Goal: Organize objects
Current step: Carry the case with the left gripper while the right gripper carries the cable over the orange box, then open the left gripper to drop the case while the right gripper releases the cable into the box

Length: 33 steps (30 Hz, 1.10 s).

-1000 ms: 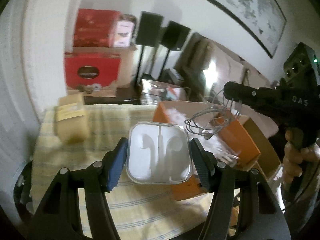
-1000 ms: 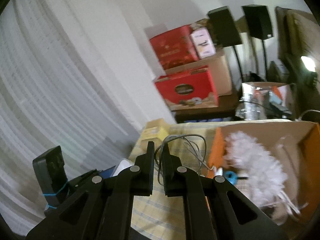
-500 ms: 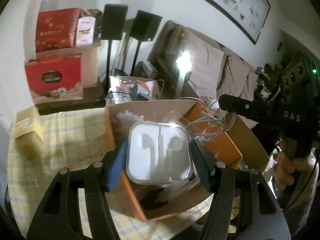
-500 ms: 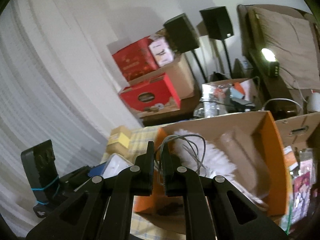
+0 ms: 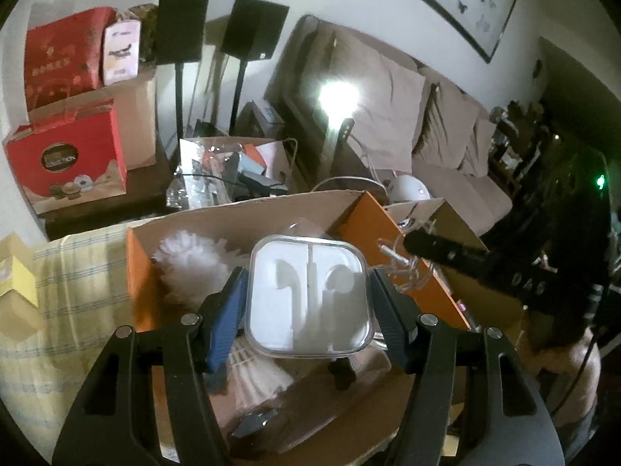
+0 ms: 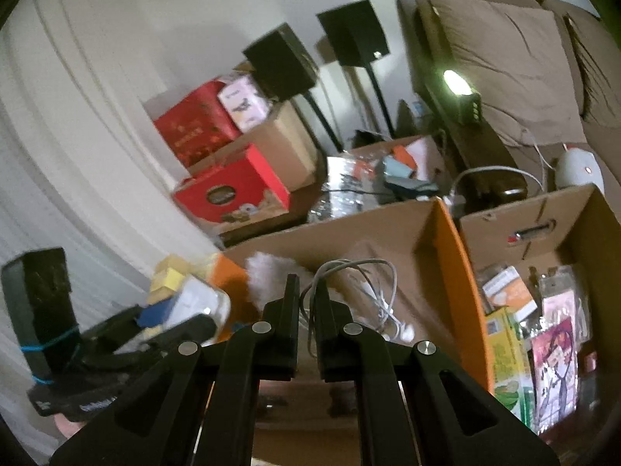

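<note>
We hold the left gripper [image 5: 306, 303] over the open cardboard box [image 5: 248, 209], its fingers [image 5: 227, 310] pinching a clear plastic earphone case [image 5: 308, 295] from both sides, so the case sits level between them with its white moulded insert facing up. Below the case, inside the box, we see a white fluffy duster [image 5: 186, 268] lying against the orange inner wall, and a small dark item on the box floor that we cannot identify. The box rests on a tabletop covered by a yellow checked cloth [image 5: 66, 303], with a small yellow carton [image 5: 17, 279] at the far left edge. Our right gripper [image 6: 306, 303] also hangs above the box, its fingers [image 6: 289, 310] pressed nearly together on a loop of grey cable [image 6: 349, 272], which arches up from the tips and trails down into the box. From the left wrist view the right gripper appears at the right, just beside the case, with the cable blurred at its tip. A second brown box [image 6: 562, 240] with packets inside stands directly to the right of the first.
</note>
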Tool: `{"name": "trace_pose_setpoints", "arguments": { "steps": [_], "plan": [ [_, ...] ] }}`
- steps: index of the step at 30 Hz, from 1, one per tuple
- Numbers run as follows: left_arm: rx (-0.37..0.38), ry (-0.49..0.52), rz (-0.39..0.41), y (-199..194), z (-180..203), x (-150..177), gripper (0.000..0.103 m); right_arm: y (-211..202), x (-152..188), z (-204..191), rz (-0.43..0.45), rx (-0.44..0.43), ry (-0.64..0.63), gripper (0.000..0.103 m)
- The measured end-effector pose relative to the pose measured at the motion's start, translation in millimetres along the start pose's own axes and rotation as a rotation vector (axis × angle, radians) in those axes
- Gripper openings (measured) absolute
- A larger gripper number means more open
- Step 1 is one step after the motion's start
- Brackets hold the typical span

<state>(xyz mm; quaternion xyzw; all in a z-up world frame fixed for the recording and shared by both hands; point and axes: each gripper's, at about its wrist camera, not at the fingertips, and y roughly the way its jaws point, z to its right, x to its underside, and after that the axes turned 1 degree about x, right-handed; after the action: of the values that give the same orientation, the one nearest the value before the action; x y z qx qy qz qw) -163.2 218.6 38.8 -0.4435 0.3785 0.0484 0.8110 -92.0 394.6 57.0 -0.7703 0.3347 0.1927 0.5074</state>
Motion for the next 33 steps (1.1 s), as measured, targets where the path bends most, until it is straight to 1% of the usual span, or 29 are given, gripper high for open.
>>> {"name": "trace_pose_setpoints", "arguments": {
  "steps": [7,12,14,15,16,18,20,24,27,30,33],
  "plan": [
    [-0.003,-0.001,-0.043,35,8,-9,0.060,22,10,31,-0.040,0.063,0.033,0.006],
    [-0.016,0.009,-0.087,61,13,-16,0.060,38,19,42,-0.091,0.151,0.002,0.010],
    [-0.025,0.012,-0.103,71,15,-19,0.060,41,21,45,-0.104,0.170,-0.001,0.011],
    [-0.027,0.015,-0.116,78,16,-20,0.060,41,22,46,-0.108,0.178,-0.006,0.017],
    [-0.028,0.015,-0.126,83,17,-20,0.060,39,24,47,-0.108,0.189,-0.013,0.026],
    [-0.040,0.019,-0.147,94,18,-19,0.060,36,27,47,-0.105,0.204,-0.026,0.036],
    [-0.054,0.029,-0.164,104,19,-18,0.060,30,32,48,-0.097,0.224,-0.039,0.038],
    [-0.071,0.033,-0.210,124,19,-13,0.060,21,39,49,-0.080,0.217,-0.029,0.038],
    [-0.068,0.015,-0.235,134,18,-10,0.060,16,43,50,-0.067,0.203,-0.012,0.039],
    [-0.079,0.026,-0.248,143,22,-9,0.060,11,49,47,-0.048,0.200,-0.006,0.040],
    [-0.090,0.031,-0.277,151,26,-7,0.060,10,55,44,-0.046,0.203,-0.012,0.041]
  ]
}}
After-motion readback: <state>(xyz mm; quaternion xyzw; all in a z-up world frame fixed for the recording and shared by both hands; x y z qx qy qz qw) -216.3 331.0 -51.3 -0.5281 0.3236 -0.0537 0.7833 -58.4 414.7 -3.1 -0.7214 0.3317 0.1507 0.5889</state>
